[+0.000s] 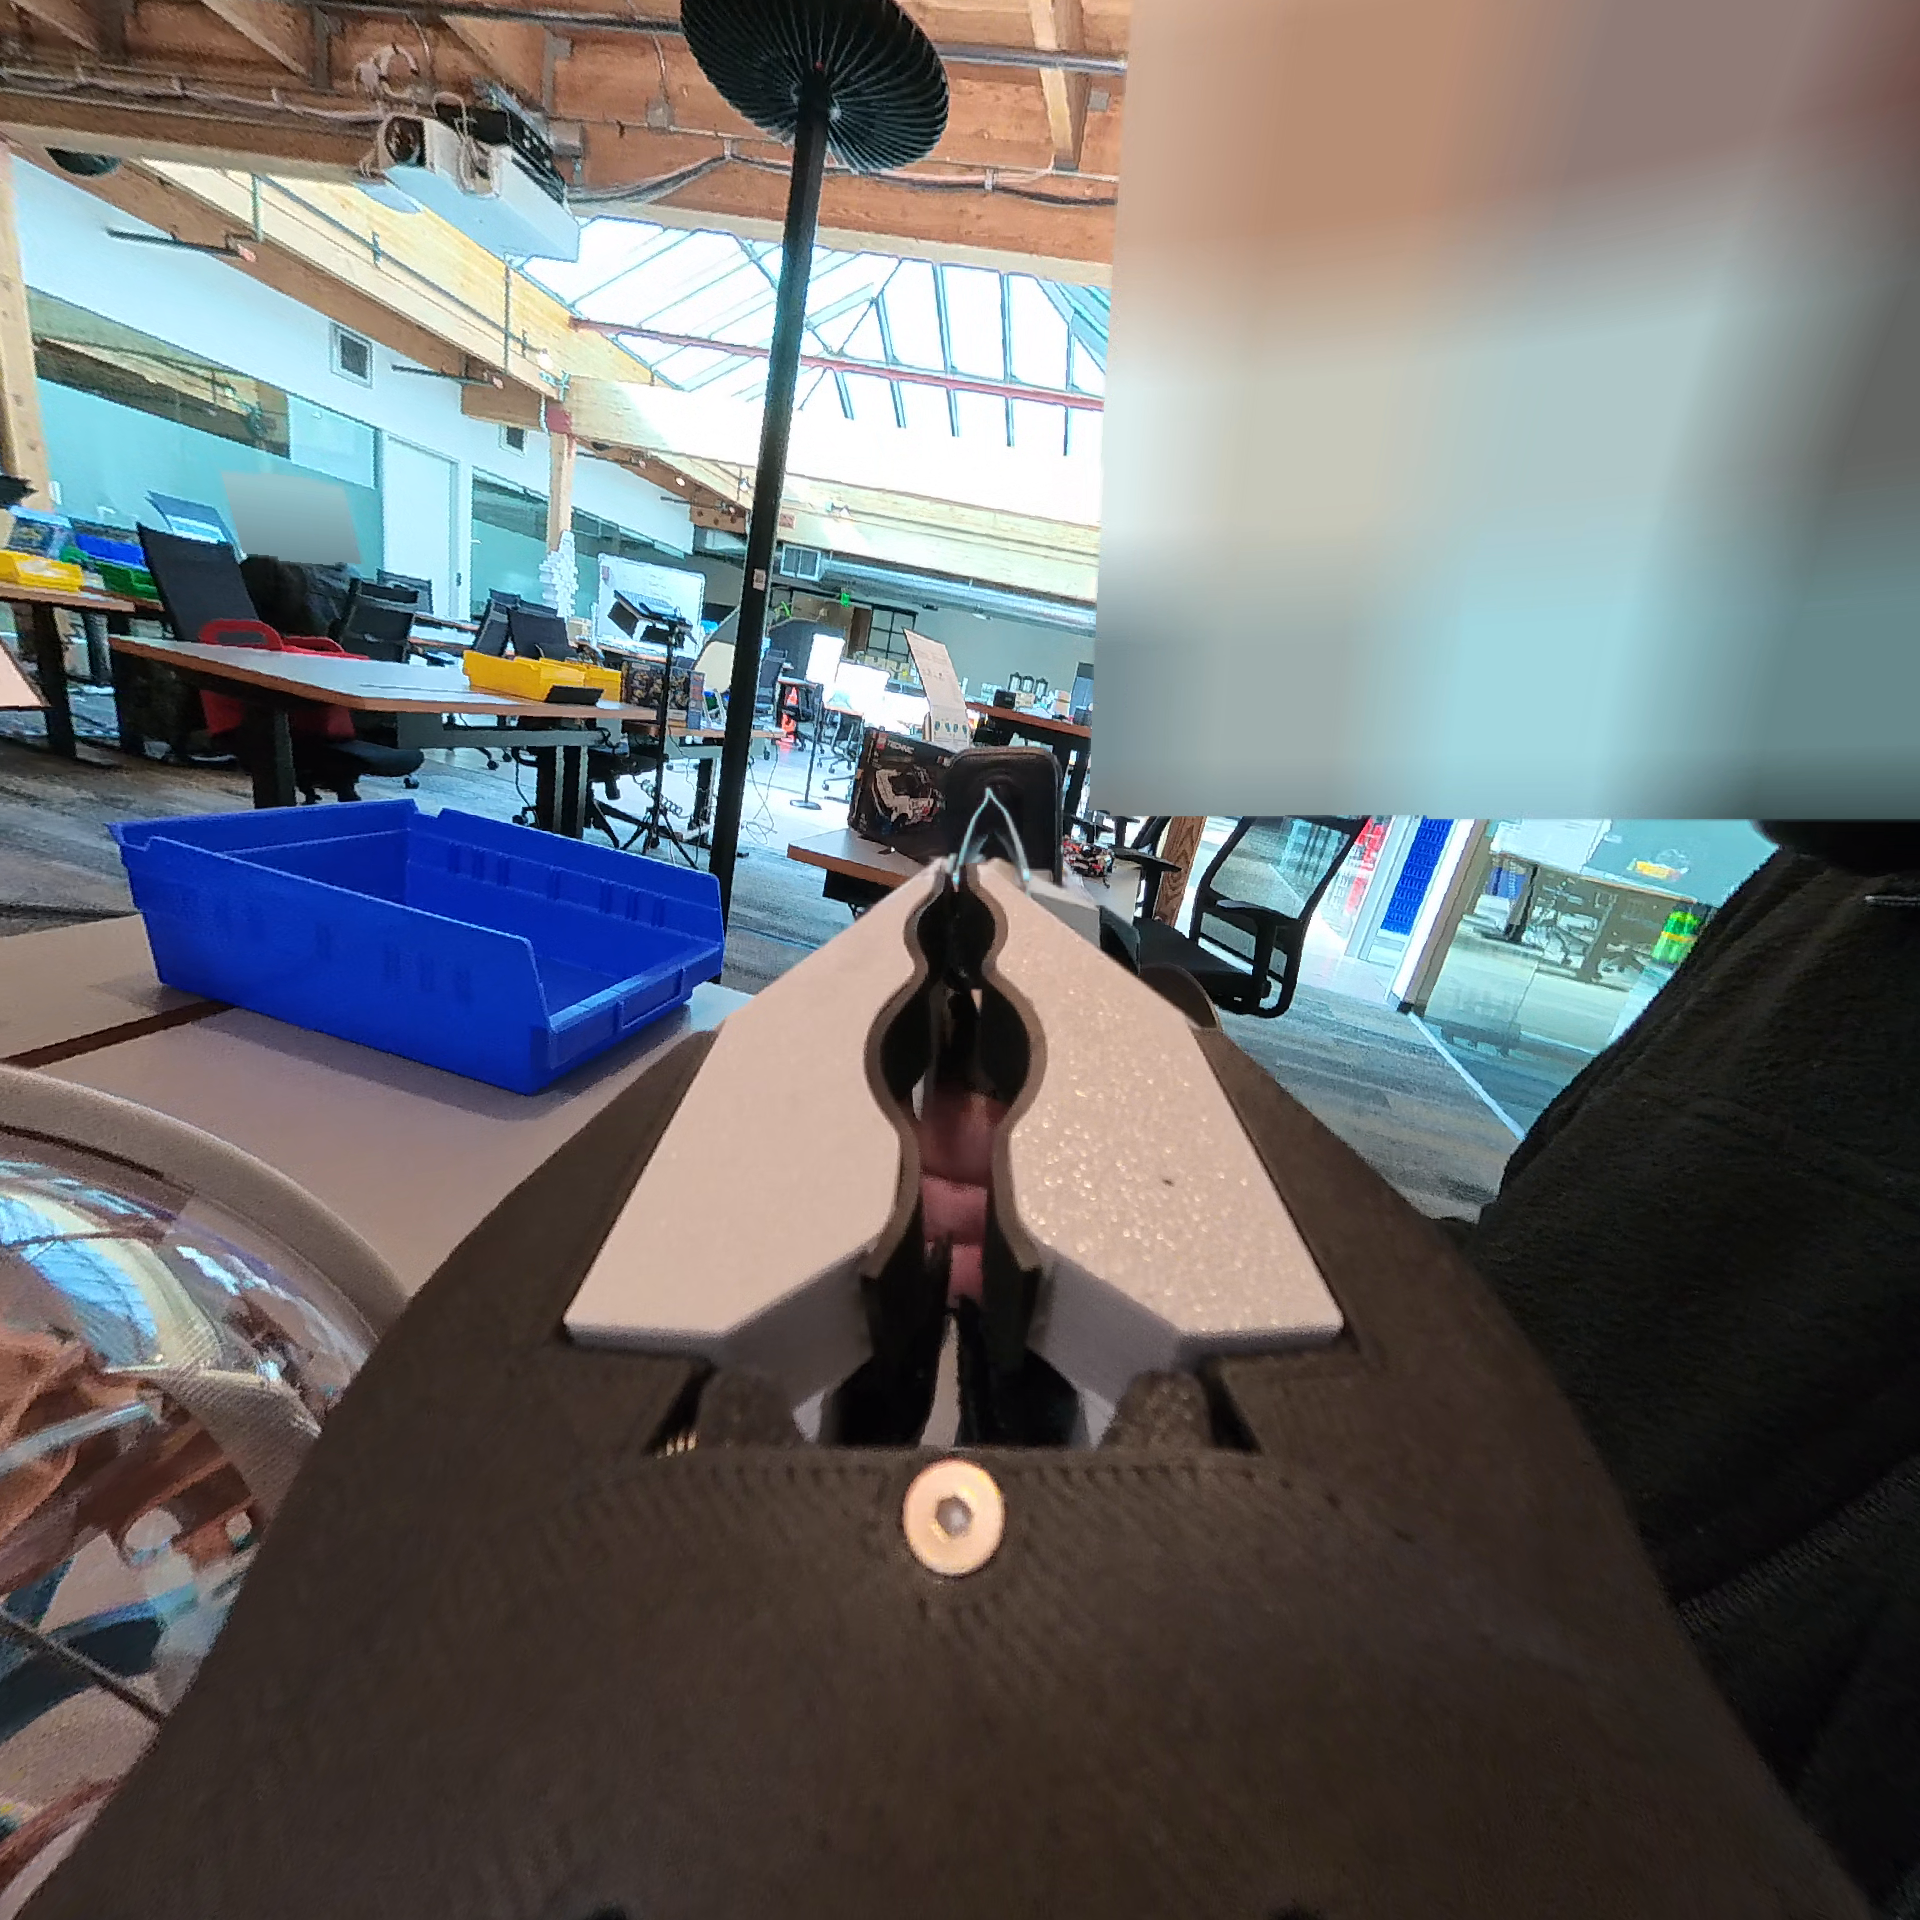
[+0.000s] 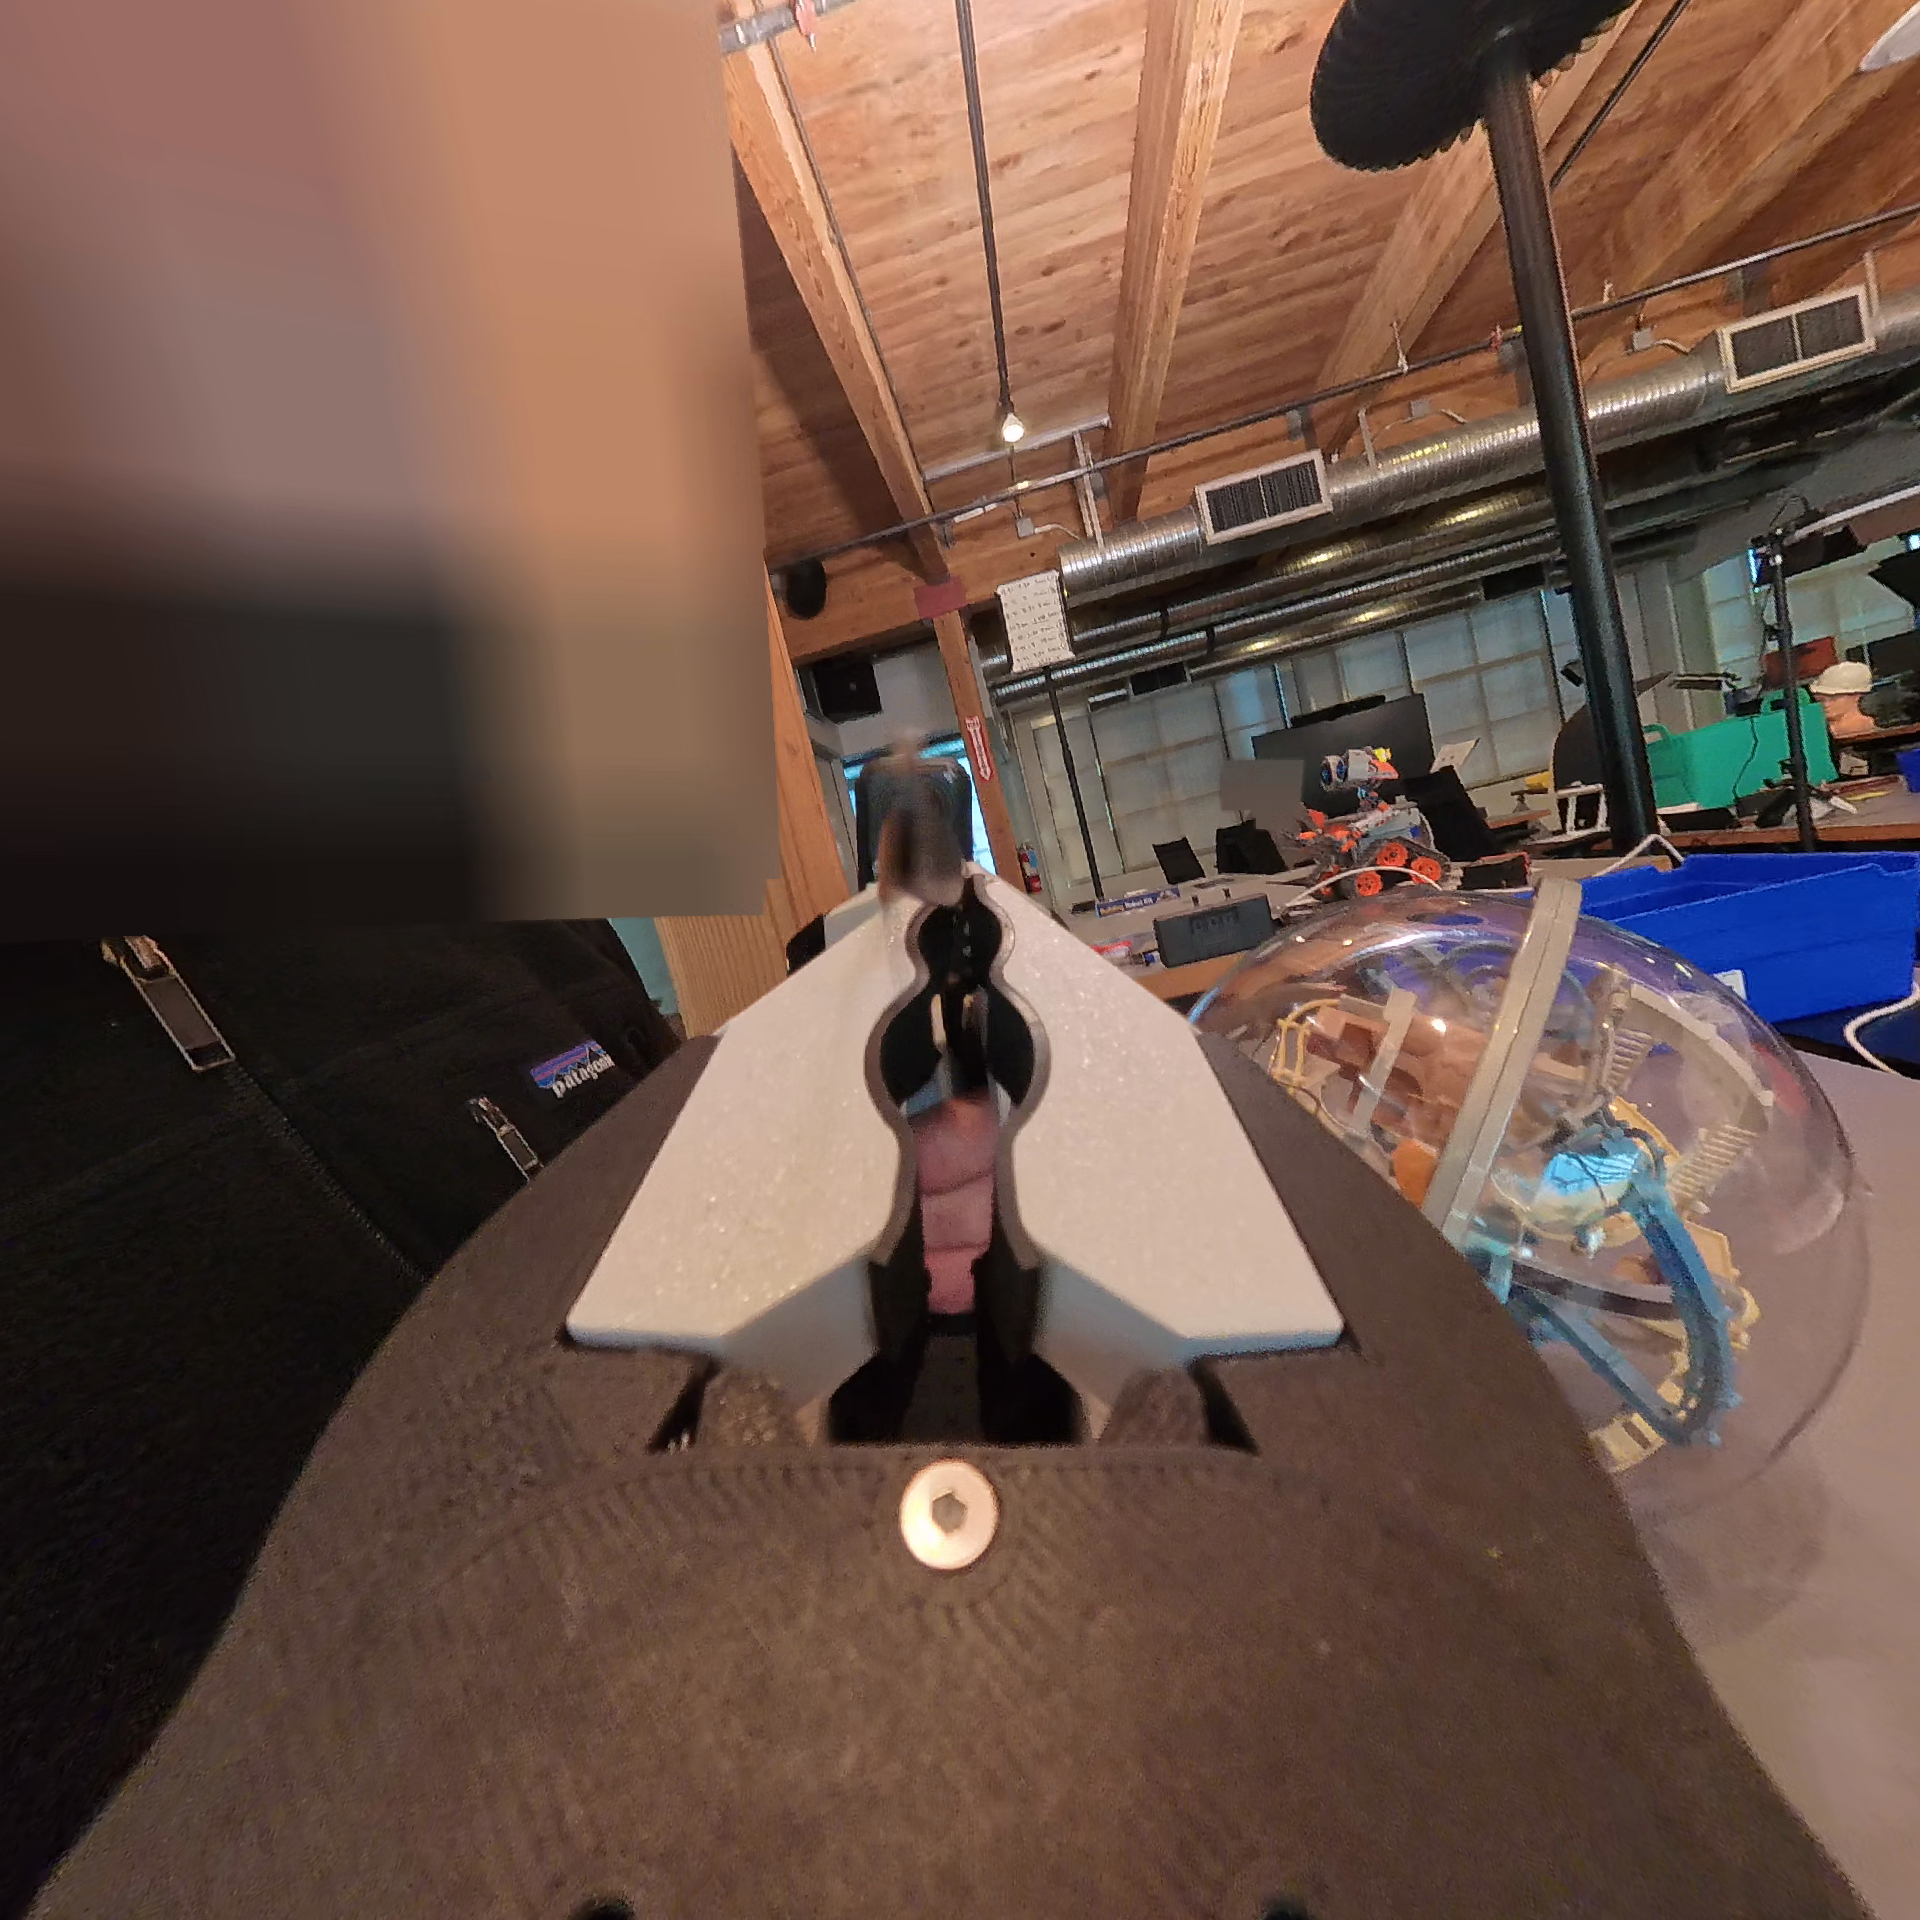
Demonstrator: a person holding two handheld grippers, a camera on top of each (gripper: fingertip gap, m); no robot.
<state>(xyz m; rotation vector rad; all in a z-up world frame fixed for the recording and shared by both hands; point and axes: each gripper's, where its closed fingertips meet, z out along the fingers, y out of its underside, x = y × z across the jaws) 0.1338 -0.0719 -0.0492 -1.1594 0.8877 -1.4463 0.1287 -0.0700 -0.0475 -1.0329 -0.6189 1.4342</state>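
Note:
My left gripper (image 1: 961,878) is shut, and its grey fingertips pinch a thin silver wire loop (image 1: 987,821) that joins a small black piece (image 1: 1008,784) just beyond the tips. My right gripper (image 2: 935,894) is shut on a small dark, blurred object (image 2: 912,831) that sticks up past its tips. Both grippers are raised above the table, close in front of a person in a black fleece jacket (image 2: 260,1143). The jacket also shows in the left wrist view (image 1: 1714,1247). Something pink shows through the gap low between each pair of fingers.
A clear plastic ball with a maze inside (image 2: 1538,1143) rests on the grey table (image 2: 1849,1403) right of my right gripper, and shows lower left in the left wrist view (image 1: 125,1351). A blue bin (image 1: 416,935) stands behind it. A black pole lamp (image 1: 769,468) rises beyond the table.

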